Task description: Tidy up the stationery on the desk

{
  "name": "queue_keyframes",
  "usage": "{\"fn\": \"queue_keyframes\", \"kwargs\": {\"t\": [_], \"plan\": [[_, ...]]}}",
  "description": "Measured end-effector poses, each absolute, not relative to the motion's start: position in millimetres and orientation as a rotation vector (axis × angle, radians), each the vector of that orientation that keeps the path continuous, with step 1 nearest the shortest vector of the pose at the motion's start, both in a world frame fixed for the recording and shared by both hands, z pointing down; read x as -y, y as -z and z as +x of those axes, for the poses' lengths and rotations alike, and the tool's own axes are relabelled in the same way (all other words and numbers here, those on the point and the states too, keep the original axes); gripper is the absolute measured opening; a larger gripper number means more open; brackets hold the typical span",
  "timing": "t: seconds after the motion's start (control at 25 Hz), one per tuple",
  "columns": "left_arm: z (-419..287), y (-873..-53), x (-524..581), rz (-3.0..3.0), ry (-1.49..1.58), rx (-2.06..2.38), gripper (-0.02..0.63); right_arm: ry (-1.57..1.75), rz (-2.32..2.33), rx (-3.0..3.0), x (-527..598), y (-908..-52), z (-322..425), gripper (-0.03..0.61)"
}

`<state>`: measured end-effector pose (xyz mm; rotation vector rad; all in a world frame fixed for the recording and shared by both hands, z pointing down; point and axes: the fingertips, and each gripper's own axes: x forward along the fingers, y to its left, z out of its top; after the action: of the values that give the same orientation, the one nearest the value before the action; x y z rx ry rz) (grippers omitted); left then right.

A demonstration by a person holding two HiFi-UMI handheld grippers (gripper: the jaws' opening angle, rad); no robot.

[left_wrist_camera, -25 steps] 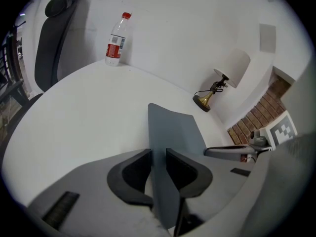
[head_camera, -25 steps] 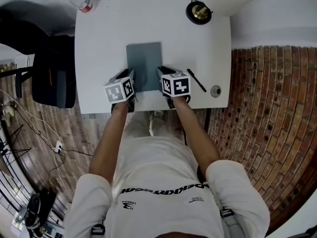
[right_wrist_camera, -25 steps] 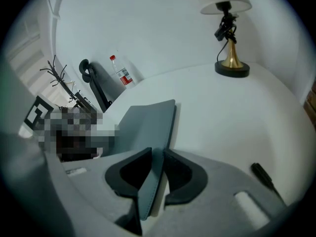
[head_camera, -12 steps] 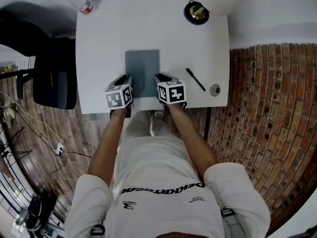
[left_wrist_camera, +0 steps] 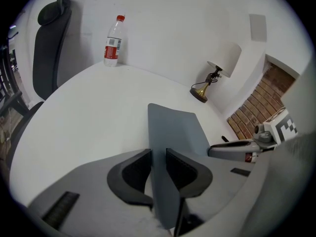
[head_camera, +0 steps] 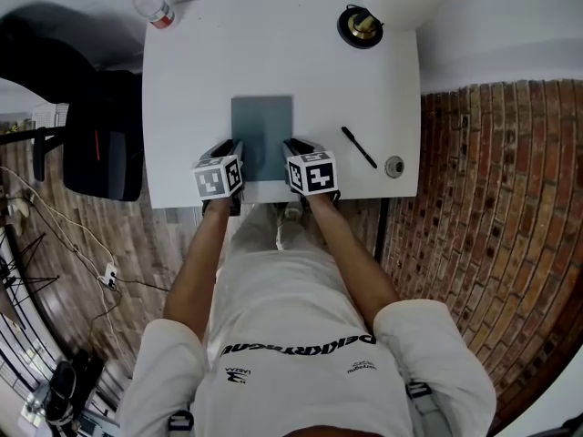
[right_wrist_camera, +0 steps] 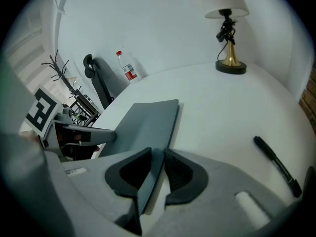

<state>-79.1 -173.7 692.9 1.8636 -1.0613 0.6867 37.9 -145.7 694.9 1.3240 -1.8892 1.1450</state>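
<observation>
— A white bench (head_camera: 273, 53) stands against a white wall, with brickwork (head_camera: 492, 208) to its right and a dark chair (head_camera: 100, 144) to its left. What is hard to see from the head view?

— The jaws. The marker cubes (head_camera: 219, 177) cover both hands and the near corners of the grey book (head_camera: 262, 127), which lies near the middle of the bench, toward its near edge. The lamp (head_camera: 363, 25) at the far right is half lost against the wall, and its shade is cut off at the top. A small round thing (head_camera: 393, 166) at the near right is too small to name.

— And the gripper views?

— The left gripper (head_camera: 233, 153) has the book's left edge filling the gap between its jaws, so it is clamped on it. The right gripper (head_camera: 293, 150) has the right edge between its jaws, touching both pads near the tips. Those jaws have just eased a little wider.

— Is the book off the bench?

— I cannot tell. Its far end looks to be resting on it.

— Anything only one view shows?

— The black pen (head_camera: 360, 147), right of the book and apart from it, lies plainly in the right gripper view. The left gripper view catches only a dark tip. The bottle (head_camera: 150, 3) at the far left corner stands upright there. Only the right gripper view shows a coat stand (right_wrist_camera: 61, 75) beyond the bench.
</observation>
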Motion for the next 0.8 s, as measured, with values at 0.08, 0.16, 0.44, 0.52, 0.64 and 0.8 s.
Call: {"fn": "queue_keyframes", "kwargs": {"t": [0.08,0.16,0.44,0.52,0.64,0.8], "plan": [[-79,-693,174,1.865,-0.685,1.061,0.092,-1.152,1.324,1.892,146,-696,38,0.086],[-80,-693,173,1.869,-0.692,1.07,0.092,-1.146,1.311,1.899,146,-695,37,0.086],[-85,-679,175,1.893,-0.717,1.161,0.092,-1.081,1.321,1.911,144,-684,46,0.086],[-86,-672,177,1.894,-0.697,1.18,0.092,-1.056,1.329,1.923,145,-677,50,0.086],[-84,-661,177,1.908,-0.668,1.191,0.092,-0.996,1.354,1.937,146,-663,60,0.086],[-77,-645,171,1.953,-0.64,1.208,0.065,-0.917,1.386,1.94,142,-649,83,0.086]]}}
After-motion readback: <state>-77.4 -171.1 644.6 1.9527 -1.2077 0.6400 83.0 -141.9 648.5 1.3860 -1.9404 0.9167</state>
